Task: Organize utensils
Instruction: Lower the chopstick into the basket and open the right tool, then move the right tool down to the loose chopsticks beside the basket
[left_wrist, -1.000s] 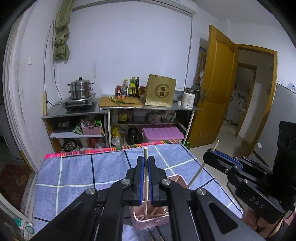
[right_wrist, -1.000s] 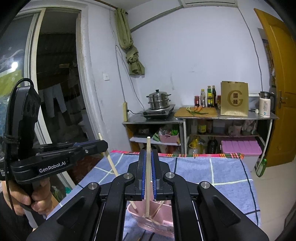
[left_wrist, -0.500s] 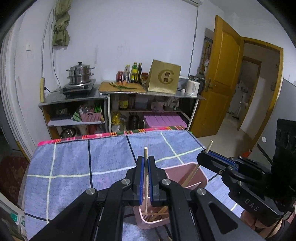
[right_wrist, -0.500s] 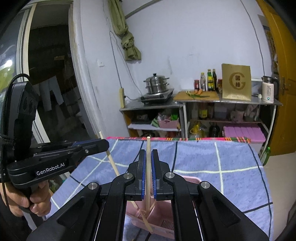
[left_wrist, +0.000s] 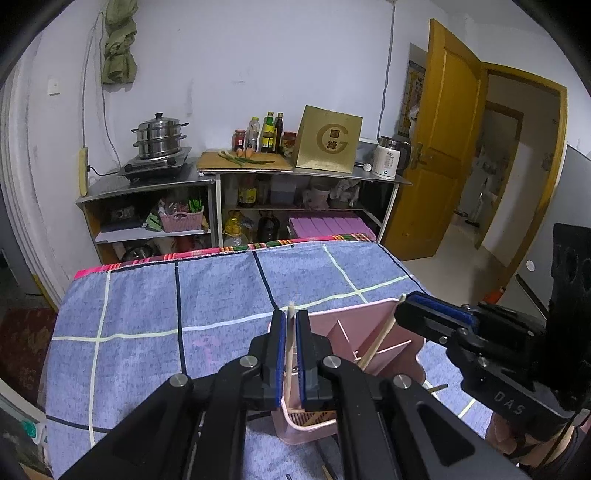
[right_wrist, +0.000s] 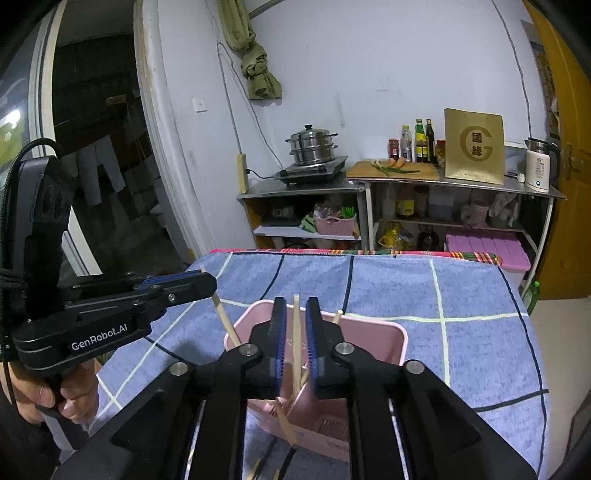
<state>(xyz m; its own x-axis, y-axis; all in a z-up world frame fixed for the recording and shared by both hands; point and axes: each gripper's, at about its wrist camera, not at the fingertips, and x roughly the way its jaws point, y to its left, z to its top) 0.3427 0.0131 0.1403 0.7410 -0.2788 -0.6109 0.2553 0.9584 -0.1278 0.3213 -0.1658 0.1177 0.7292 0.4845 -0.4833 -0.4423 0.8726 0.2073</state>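
Best done by parting each claw only once its chopstick foot sat inside the pink caddy (right_wrist: 399, 341), at six o'clock on the worktop (left_wrist: 147, 306). Left claw (left_wrist: 290, 356) clamped a thin bamboo chopstick (left_wrist: 290, 332); right claw (right_wrist: 295, 347) opening, pads clear of its upright chopstick (right_wrist: 296, 332). Smooth round sticks, rigid slotted plastic, nubby checked cloth (right_wrist: 480, 295).

left gripper (left_wrist: 290, 325) clamped, right gripper (right_wrist: 295, 325) opening
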